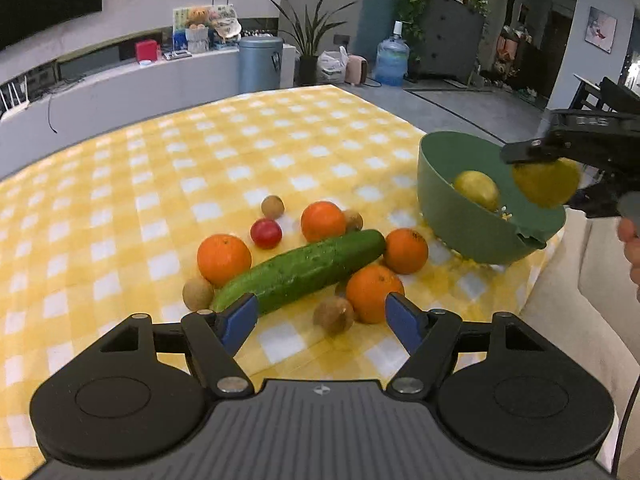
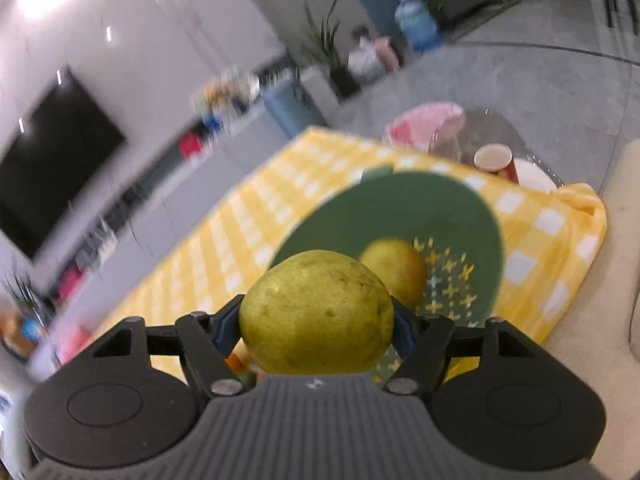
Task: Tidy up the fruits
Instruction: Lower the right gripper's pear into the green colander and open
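Note:
My right gripper (image 2: 318, 316) is shut on a yellow-green pear (image 2: 316, 312) and holds it in the air just above the near rim of the green bowl (image 2: 404, 204). The held pear (image 1: 546, 182) and right gripper (image 1: 568, 152) also show in the left wrist view, over the bowl (image 1: 448, 216). A second pear (image 1: 478, 189) lies inside the bowl. My left gripper (image 1: 322, 316) is open and empty, low over the table, just before a cucumber (image 1: 300, 270), several oranges (image 1: 224, 258) and a red tomato (image 1: 266, 233).
Several small brown fruits (image 1: 334, 314) lie among the oranges on the yellow checked tablecloth (image 1: 160, 168). Past the table's far corner are a red paper cup (image 2: 494, 158), a white plate (image 2: 534, 176) and a pink bag (image 2: 426, 122). A cream sofa (image 1: 576, 304) sits right of the table.

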The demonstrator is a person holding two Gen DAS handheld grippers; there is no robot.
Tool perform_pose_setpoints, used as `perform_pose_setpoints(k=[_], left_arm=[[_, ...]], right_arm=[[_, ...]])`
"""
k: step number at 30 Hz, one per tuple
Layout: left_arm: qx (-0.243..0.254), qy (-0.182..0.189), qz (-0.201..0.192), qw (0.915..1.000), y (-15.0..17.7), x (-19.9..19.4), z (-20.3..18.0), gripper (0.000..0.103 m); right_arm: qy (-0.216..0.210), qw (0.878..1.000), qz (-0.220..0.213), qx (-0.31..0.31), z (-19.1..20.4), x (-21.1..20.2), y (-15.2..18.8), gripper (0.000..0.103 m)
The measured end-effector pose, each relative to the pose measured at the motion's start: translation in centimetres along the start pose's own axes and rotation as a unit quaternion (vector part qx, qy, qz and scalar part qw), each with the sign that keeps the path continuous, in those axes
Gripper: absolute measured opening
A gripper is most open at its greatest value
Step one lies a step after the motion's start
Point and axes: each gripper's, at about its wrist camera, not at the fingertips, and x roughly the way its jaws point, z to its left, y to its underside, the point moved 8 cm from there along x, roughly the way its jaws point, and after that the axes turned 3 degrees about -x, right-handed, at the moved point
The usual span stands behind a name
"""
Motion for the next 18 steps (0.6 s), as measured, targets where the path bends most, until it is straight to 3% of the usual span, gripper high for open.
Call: perform_pose_setpoints(k=[1, 2, 4, 9, 13, 16, 18], left_arm=[[0.0, 0.003, -0.003, 1.0, -0.2, -0.2, 0.1, 0.085], [-0.001, 0.005, -0.006, 1.0, -0.2, -0.5, 0.1, 0.085], [-0.004, 0.01, -0.013, 0.9999, -0.3, -1.0, 0.5, 0.085], [-0.005, 0.008, -0.017, 0.9998, 0.0, -1.1, 0.7, 0.086], [-0.009, 0.008, -0.016, 0.9998, -0.2, -0.8, 0.8, 0.086], [-0.008, 0.008, -0.016, 0.9998, -0.3, -0.7, 0.8, 0.086], [-0.008, 0.007, -0.015, 0.9998, -0.3, -0.7, 0.8, 0.086]], right_arm=[[0.0, 1.0, 0.0, 0.0, 0.0, 0.0, 0.0, 0.069], [0.023, 0.999, 0.039, -0.018, 0.3, 1.3, 0.2, 0.069], [0.05, 0.995, 0.071, -0.038, 0.1, 2.5, 0.4, 0.069], [0.077, 0.987, 0.138, -0.018, -1.7, 5.1, -0.1, 0.069], [0.13, 0.972, 0.182, -0.071, -1.9, 6.7, -0.2, 0.069], [0.137, 0.958, 0.218, -0.124, -1.4, 7.7, 0.8, 0.069], [0.134, 0.956, 0.23, -0.122, -1.5, 8.1, 1.2, 0.069]])
